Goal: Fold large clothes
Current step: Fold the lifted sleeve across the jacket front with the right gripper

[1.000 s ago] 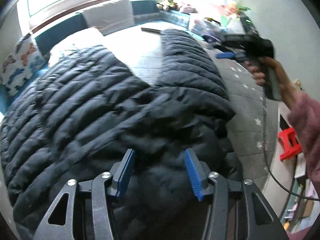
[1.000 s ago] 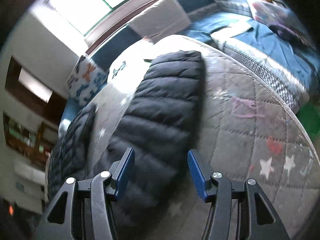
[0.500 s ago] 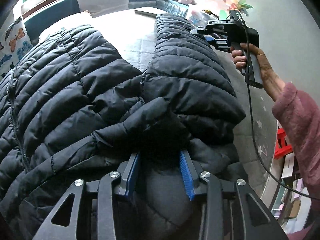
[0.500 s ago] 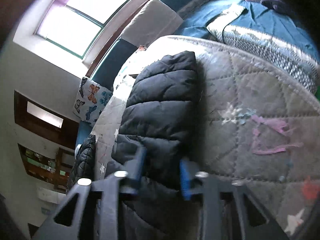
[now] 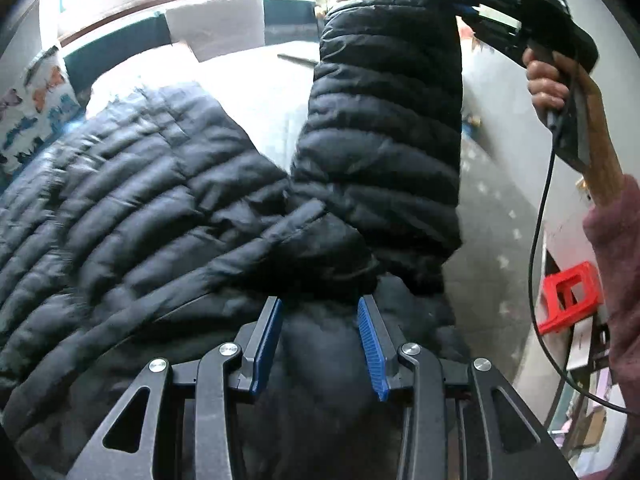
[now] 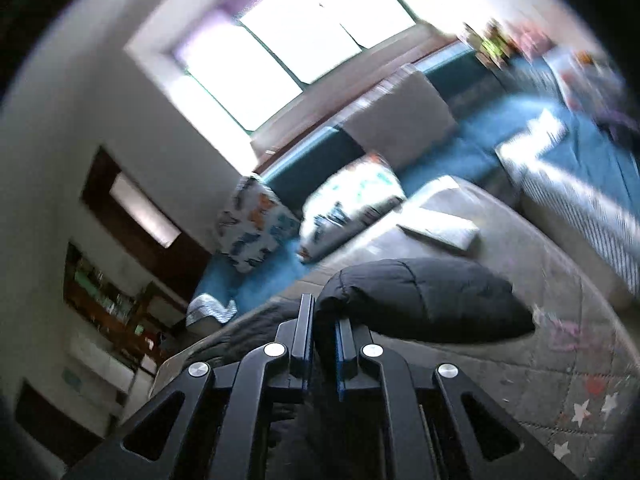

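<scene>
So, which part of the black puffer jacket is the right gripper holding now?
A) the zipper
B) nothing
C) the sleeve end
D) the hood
C: the right gripper is shut on the sleeve end, with the sleeve raised above the grey quilted mattress.

You are pointing the left gripper (image 5: 319,344) steeply downward, its blue pads (image 5: 369,346) standing partly apart with dark padded fabric bunched between them. You are holding the right gripper (image 5: 460,2) raised and close to level, its jaws pinched tight on a fold of the same fabric. Your right hand (image 5: 550,88) is wrapping around the handle, forearm angling up from a pink sleeve (image 5: 618,248). In the right wrist view that gripper (image 6: 323,324) is showing its pads nearly together.
</scene>
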`<state>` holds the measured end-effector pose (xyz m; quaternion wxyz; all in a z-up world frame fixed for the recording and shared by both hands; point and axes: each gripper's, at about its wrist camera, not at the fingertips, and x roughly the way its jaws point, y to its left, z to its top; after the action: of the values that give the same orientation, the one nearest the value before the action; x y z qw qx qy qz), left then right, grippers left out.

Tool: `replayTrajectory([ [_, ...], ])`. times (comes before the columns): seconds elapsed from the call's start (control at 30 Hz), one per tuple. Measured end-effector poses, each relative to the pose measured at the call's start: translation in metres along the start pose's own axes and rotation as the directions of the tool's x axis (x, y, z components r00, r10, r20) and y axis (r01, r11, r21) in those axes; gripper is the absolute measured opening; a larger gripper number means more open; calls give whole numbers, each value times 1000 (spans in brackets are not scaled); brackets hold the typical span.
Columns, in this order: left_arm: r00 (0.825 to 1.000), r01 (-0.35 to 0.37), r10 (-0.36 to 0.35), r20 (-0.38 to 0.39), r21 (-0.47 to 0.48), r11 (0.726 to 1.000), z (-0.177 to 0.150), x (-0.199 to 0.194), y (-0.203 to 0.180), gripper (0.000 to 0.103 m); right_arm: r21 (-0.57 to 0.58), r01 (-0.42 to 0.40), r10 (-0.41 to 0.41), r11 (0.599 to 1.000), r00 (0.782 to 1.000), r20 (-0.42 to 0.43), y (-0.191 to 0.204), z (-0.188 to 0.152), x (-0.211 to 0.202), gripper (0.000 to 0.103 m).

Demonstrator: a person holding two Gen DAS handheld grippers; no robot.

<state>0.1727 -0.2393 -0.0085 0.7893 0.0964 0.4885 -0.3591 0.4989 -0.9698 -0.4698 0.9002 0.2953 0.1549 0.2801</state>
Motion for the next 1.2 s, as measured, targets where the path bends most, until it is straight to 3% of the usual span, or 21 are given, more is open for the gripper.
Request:
replayTrajectory([
  [0.23, 980, -115, 126, 155, -76, 990, -51, -108, 34, 43, -249, -139, 151, 958, 988, 29, 126, -26, -45, 11],
  [0.37, 946, -198, 238, 218, -190, 962, -104, -167, 74, 43, -412, -209, 210, 887, 977, -44, 195, -79, -46, 11],
  [0.43, 937, -202, 261, 233, -250, 947, -135, -190, 91, 43, -485, -240, 214, 841, 971, -108, 224, -115, -38, 11],
  [0.57, 927, -220, 303, 222, -332, 917, -193, -218, 121, 43, -623, -292, 142, 726, 950, -280, 271, -206, 2, 11],
  [0.67, 931, -211, 305, 202, -383, 899, -233, -226, 137, 43, -706, -297, 14, 643, 926, -377, 283, -269, 34, 11],
  [0.8, 936, -180, 288, 202, -428, 885, -267, -228, 149, 43, -793, -287, -132, 537, 900, -415, 281, -333, 61, 11],
  [0.93, 939, -141, 262, 221, -449, 883, -277, -230, 151, 43, -828, -274, -191, 490, 892, -409, 277, -353, 66, 15],
  [1.07, 930, -115, 253, 267, -444, 888, -266, -239, 142, 43, -831, -274, -202, 484, 889, -411, 278, -353, 67, 15],
  [1.2, 903, -62, 231, 363, -422, 905, -245, -261, 126, 43, -796, -318, -175, 515, 870, -461, 287, -354, 63, 37],
])
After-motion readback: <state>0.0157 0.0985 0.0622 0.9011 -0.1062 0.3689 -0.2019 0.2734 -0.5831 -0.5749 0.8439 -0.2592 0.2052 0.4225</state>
